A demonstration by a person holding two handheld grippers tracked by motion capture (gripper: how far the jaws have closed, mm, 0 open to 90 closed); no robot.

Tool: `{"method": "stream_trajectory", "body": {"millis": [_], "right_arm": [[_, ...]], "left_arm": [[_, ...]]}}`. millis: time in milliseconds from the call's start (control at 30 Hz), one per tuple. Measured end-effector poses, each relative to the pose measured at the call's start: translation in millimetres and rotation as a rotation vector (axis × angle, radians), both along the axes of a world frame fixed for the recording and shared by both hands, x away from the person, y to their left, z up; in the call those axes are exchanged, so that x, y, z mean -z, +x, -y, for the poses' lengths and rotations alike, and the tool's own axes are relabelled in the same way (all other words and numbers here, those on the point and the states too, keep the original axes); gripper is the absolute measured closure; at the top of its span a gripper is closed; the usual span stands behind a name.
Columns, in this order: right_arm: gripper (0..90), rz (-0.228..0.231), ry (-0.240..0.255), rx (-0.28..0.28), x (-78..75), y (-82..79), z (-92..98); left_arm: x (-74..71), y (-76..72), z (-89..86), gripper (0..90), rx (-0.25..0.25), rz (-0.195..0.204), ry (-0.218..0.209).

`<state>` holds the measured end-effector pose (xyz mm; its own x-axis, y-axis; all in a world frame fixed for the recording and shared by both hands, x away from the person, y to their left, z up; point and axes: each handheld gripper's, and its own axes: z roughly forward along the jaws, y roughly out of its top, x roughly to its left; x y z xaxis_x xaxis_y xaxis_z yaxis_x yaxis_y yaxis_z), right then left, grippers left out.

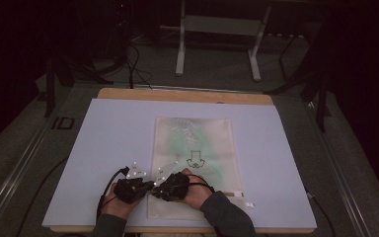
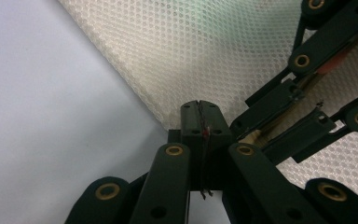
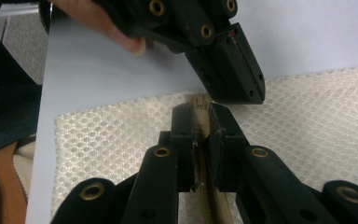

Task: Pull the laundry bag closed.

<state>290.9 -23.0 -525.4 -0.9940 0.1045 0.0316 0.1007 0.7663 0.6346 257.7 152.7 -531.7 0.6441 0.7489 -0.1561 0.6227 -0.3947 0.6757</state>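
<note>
My left gripper [image 2: 200, 109] is clenched on the mesh bag's [image 1: 192, 148] edge; my right gripper [image 3: 200, 112] grasps its zipper tape [image 3: 200, 105], near the table's [image 1: 103, 148] front edge.

Marking "ID" [image 1: 62, 123]: large dark letters on the grey floor surface just left of the white board [image 1: 113, 148], left of centre in the high view. Mesh bag [image 1: 193, 163], centre of the frame: carries a small dark outline drawing, no legible wording. No further text, brand, number or label is readable in either gripper view.
</note>
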Motion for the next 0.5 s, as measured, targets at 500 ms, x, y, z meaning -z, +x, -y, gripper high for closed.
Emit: {"method": "stream_trajectory", "body": {"millis": [500], "right_arm": [[82.3, 0.078, -0.092, -0.047, -7.2, -3.0, 0.1]], "left_arm": [[-0.5, 1.7, -0.1, 89.5, 0.002, -0.015, 0.005]]}}
